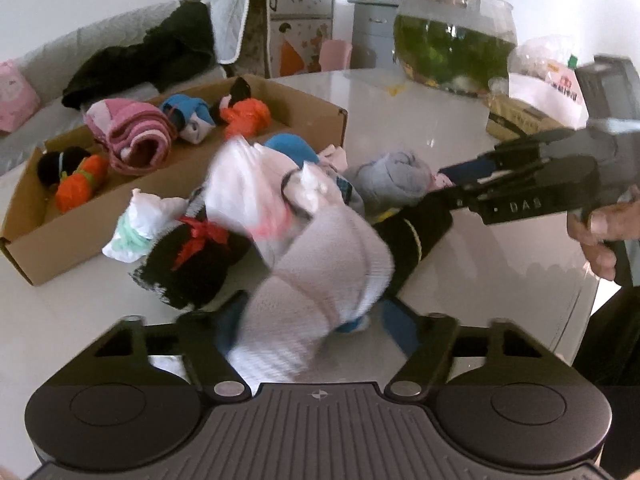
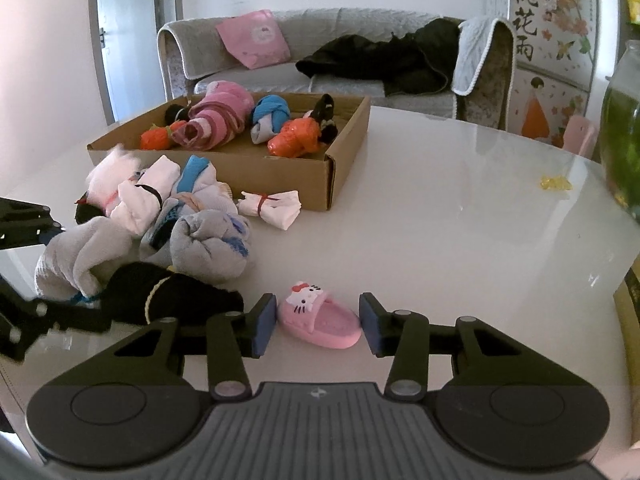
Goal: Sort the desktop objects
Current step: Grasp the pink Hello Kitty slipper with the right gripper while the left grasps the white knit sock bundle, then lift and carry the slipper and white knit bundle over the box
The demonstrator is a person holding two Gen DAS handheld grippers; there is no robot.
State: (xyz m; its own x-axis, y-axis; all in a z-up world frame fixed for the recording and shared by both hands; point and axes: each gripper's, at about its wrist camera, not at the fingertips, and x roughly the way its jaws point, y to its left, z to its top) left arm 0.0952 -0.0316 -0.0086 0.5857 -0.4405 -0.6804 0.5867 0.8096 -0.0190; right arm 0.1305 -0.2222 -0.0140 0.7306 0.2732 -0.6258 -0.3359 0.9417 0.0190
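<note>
A rolled white sock [image 1: 320,276] lies at the near end of a heap of bundled socks [image 2: 192,216] on the white table [image 2: 460,220]. My left gripper [image 1: 312,324] is open around the roll, with a sliver of table showing beside the right pad. A small pink cat-face slipper [image 2: 320,314] sits between the blue pads of my right gripper [image 2: 318,326], which is shut on it, both pads meeting its sides. A black sock [image 2: 168,292] lies just left of the slipper. The cardboard box [image 2: 256,168] behind the heap holds several bundles, pink, blue, orange and black.
A glass fishbowl [image 1: 452,48] with green water stands at the table's far side, with a plastic bag [image 1: 548,84] and a small carton beside it. A tied white bundle [image 2: 272,206] lies by the box corner. A sofa with dark clothing [image 2: 384,60] stands behind the table.
</note>
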